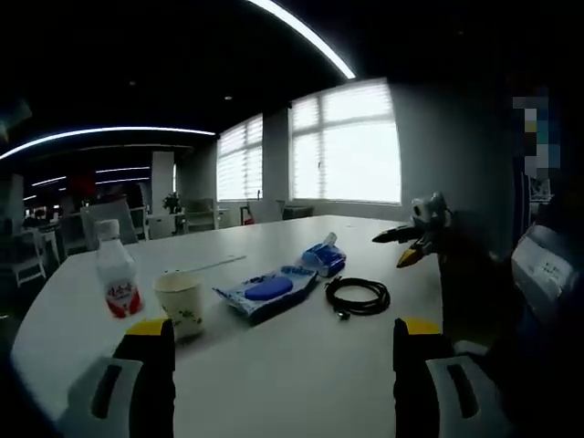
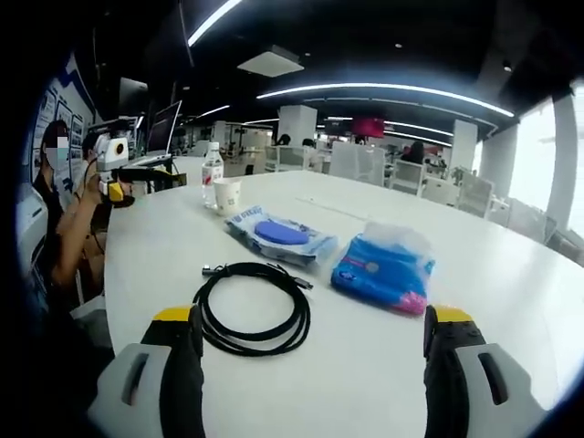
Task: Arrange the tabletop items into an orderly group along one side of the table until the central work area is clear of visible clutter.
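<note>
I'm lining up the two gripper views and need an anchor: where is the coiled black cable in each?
Left gripper view: the cable lies right of centre on the white table, above the gap between the jaws.
Right gripper view: the cable lies low and left of centre, near the lower left jaw.
Shared landmark: the wipes pack with the blue lid, left of the cable in the left view, above it in the right.

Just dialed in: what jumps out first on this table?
A coiled black cable lies just ahead of the right gripper, whose fingers are spread open, with two blue wipe packs beyond it. Near the left gripper, also open, a paper cup stands beside a bottle.
</note>
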### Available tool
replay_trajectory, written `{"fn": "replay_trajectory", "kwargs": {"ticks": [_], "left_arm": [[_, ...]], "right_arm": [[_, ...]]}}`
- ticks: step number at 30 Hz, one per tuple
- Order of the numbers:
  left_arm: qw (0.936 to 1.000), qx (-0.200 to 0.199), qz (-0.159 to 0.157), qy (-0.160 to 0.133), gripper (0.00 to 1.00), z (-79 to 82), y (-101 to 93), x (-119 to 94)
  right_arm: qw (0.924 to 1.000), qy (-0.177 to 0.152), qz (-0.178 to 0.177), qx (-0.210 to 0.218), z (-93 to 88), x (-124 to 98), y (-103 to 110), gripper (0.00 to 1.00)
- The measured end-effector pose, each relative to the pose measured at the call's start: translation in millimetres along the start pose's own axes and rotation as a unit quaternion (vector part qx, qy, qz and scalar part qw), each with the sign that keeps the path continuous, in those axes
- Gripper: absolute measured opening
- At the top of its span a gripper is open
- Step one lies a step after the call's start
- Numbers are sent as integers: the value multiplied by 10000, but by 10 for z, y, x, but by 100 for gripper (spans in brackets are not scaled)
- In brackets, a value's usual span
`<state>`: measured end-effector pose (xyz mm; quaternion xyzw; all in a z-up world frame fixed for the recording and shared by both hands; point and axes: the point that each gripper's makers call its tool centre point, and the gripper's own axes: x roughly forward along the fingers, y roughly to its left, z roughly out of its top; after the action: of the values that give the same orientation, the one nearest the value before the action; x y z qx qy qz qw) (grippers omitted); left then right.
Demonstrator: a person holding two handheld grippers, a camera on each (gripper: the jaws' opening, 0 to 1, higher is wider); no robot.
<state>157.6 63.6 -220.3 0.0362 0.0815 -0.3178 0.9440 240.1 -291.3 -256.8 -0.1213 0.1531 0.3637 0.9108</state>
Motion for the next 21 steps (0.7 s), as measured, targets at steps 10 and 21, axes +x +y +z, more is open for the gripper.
{"fn": "replay_trajectory", "kwargs": {"ticks": [10, 21], "left_arm": [[9996, -55, 269, 95, 100, -117, 99, -246], [9976, -113, 667, 170, 100, -261, 274, -571]], "right_arm": [[9999, 100, -37, 3, -80, -95, -8, 100], [9998, 103, -145, 30, -134, -234, -44, 100]]}}
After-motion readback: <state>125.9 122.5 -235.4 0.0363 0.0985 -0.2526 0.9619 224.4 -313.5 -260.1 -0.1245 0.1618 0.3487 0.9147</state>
